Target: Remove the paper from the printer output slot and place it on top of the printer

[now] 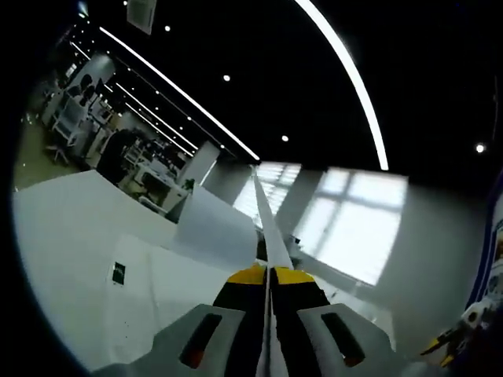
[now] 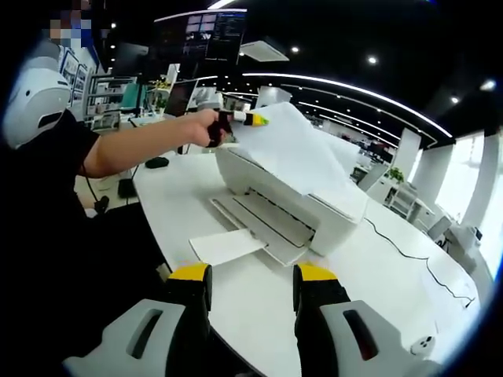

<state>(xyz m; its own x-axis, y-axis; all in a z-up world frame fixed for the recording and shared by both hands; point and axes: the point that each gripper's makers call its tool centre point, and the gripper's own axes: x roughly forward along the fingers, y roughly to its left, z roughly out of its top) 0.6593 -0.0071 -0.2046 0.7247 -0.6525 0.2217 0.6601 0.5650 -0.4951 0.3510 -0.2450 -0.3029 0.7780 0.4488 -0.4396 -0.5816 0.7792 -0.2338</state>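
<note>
The white printer (image 2: 322, 224) stands on a white table (image 2: 169, 196). My left gripper (image 2: 240, 119) hovers over the printer's far end, shut on the edge of a white sheet of paper (image 2: 291, 153) that hangs tilted above the printer's top. In the left gripper view that sheet (image 1: 271, 232) runs edge-on out from between the shut jaws of the left gripper (image 1: 271, 275), with the printer's white top (image 1: 157, 290) below. A second sheet (image 2: 224, 245) lies in the output tray at the printer's front. My right gripper (image 2: 251, 279) is open and holds nothing, low in front of the printer.
A person's bare arm (image 2: 141, 145) reaches from the left to the left gripper. A thin cable (image 2: 401, 243) trails across the table right of the printer. More desks and monitors (image 2: 200, 35) stand behind. Large windows (image 1: 361, 220) lie ahead in the left gripper view.
</note>
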